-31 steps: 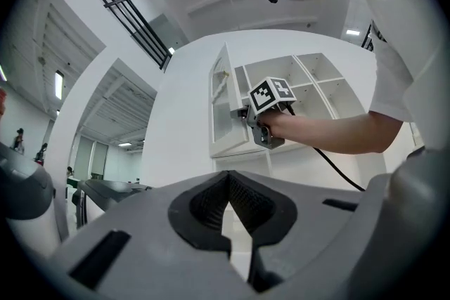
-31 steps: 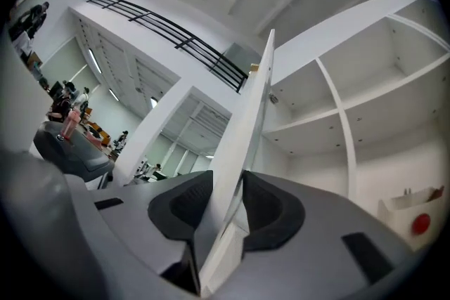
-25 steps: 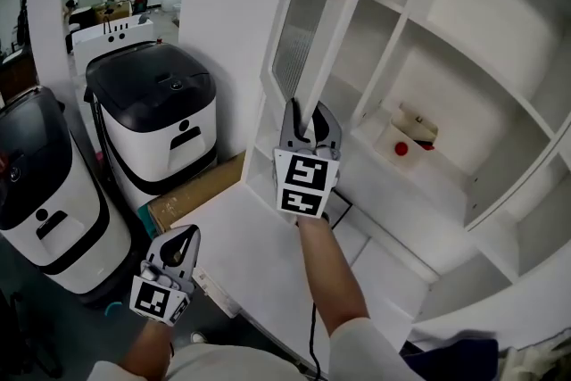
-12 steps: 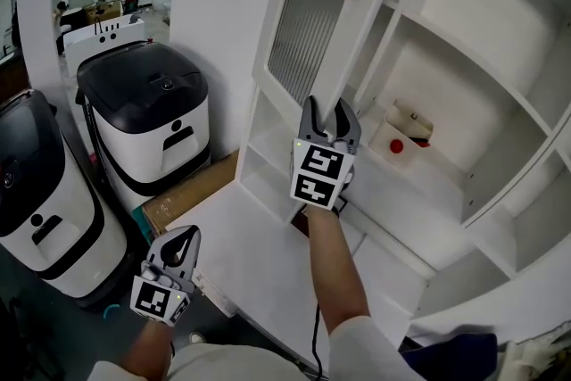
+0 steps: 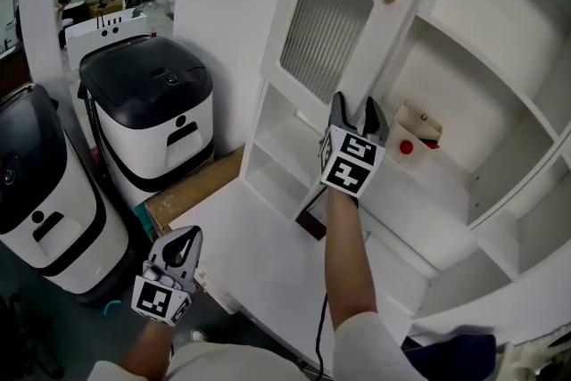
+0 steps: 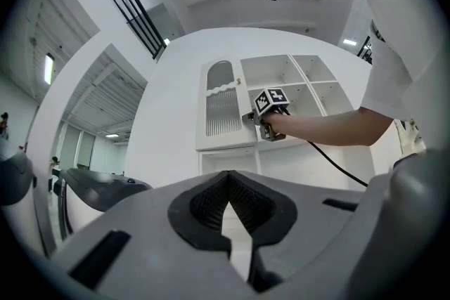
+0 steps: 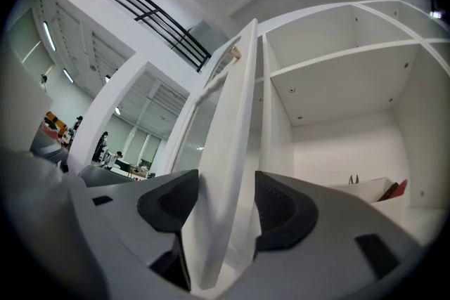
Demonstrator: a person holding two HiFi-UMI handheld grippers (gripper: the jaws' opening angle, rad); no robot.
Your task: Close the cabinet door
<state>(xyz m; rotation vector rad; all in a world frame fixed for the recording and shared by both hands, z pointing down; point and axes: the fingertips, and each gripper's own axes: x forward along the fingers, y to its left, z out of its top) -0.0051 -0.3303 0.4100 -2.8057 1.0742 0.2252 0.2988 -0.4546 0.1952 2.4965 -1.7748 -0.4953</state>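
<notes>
The cabinet door (image 5: 330, 31) stands part-open, its long axis upright, hinged at the cabinet's left and swung out toward the person. The right gripper (image 5: 359, 113) has the lower end of the door's free edge between its jaws. The right gripper view shows a pad pressed against each face. The open shelves (image 5: 500, 58) lie just beyond and to the right, so closing probably means pushing that edge away and rightward. The left gripper (image 5: 178, 247) hangs low, well apart, with its jaws together on nothing (no help here).
</notes>
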